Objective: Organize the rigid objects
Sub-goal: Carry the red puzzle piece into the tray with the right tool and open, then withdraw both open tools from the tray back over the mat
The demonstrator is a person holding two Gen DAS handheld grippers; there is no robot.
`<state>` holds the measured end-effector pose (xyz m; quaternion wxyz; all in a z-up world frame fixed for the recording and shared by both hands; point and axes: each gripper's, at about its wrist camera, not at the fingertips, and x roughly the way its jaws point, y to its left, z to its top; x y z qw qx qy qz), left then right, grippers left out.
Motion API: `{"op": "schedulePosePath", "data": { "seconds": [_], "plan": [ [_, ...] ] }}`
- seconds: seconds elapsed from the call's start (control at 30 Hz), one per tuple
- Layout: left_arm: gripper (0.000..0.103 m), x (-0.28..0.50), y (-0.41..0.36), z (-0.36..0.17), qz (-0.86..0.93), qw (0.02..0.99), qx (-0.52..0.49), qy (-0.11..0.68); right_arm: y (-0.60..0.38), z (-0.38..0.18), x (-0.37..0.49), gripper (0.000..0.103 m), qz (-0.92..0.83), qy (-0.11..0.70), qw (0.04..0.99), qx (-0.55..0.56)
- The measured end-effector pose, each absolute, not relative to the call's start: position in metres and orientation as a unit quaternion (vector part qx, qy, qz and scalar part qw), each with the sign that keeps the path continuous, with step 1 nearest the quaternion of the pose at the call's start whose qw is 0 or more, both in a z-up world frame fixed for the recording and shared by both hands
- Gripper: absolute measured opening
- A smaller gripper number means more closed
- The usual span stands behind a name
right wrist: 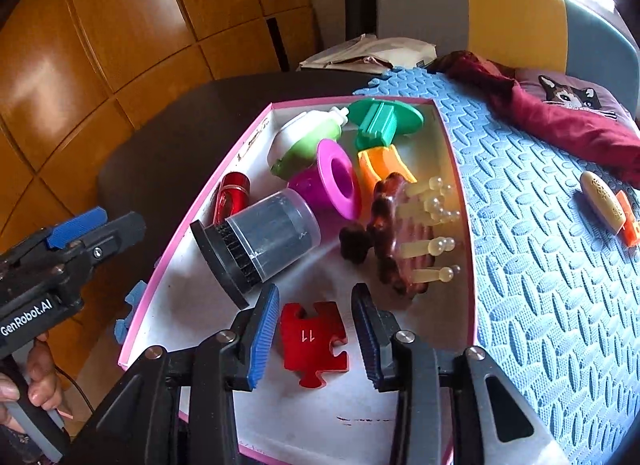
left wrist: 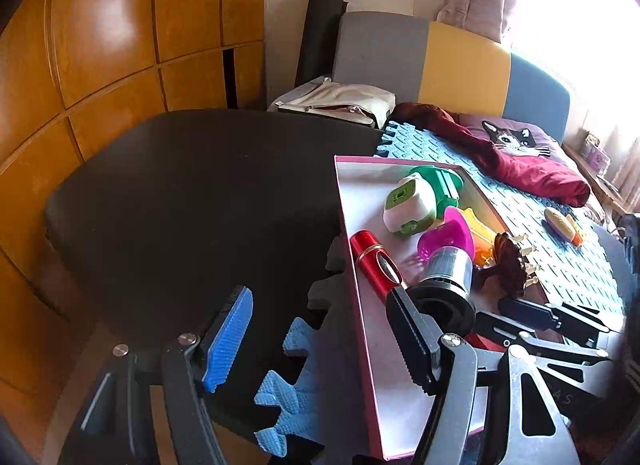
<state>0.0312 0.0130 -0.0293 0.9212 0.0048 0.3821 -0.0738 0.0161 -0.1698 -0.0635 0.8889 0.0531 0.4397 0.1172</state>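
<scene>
A pink-rimmed white box (right wrist: 181,233) holds a red puzzle piece (right wrist: 313,341), a clear-capped black brush (right wrist: 265,241), a red cylinder (right wrist: 233,195), a magenta ring (right wrist: 337,181), a green-and-white toy (right wrist: 304,141), a green disc (right wrist: 385,117), an orange piece (right wrist: 380,167) and a brown pegged brush (right wrist: 400,233). My right gripper (right wrist: 316,333) stands open just over the puzzle piece, a gap showing on each side of it. My left gripper (left wrist: 320,341) is open and empty, straddling the box's left rim (left wrist: 352,265), its right finger beside the black brush (left wrist: 444,269).
The box rests on a blue foam mat (right wrist: 540,265) over a dark table (left wrist: 200,205). A beige oval object with an orange part (right wrist: 602,201) lies on the mat to the right. Crimson cloth (right wrist: 560,117) and a cat cushion lie behind. Wooden panelling stands left.
</scene>
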Motion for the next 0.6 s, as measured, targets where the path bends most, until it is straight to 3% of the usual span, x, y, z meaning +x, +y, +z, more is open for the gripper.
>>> {"op": "schedulePosePath", "data": {
  "seconds": [0.6],
  "plan": [
    [0.072,0.028,0.005,-0.026,-0.082,0.922,0.019,0.379,-0.205,-0.015,-0.003,0.038,0.105,0.376,0.918,0.068]
  ]
}}
